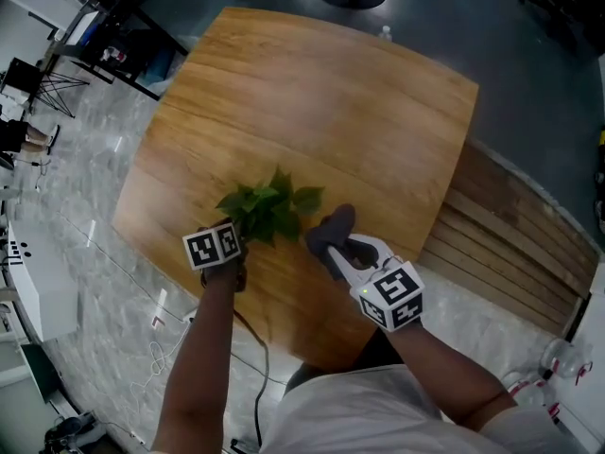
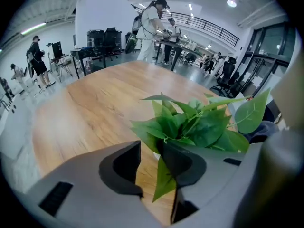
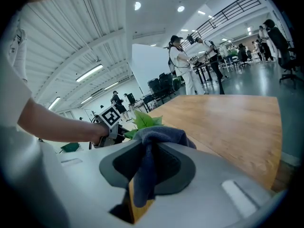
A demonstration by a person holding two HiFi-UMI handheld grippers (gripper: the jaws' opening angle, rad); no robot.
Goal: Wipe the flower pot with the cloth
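A person's bare forearms (image 1: pixel 203 348) reached out from a pale shirt (image 1: pixel 378 414) over a round-cornered wooden table (image 1: pixel 331 93), each hand carrying a gripper. The right gripper (image 3: pixel 147 160) was clenched on a dark grey-blue cloth (image 3: pixel 159 136), which bunched over the jaw tips and hung down between them, just beside the potted plant (image 1: pixel 269 211). The left gripper (image 2: pixel 152 160) stood with its jaws parted at the plant's other side, one drooping leaf (image 2: pixel 164 179) hanging in the gap without being pinched. The plant sat near the table's front edge, between the two grippers, its broad, bright green leaves spreading outward. The pot itself was hidden beneath the foliage from above. People (image 2: pixel 152 27) stood at desks in the hall beyond.
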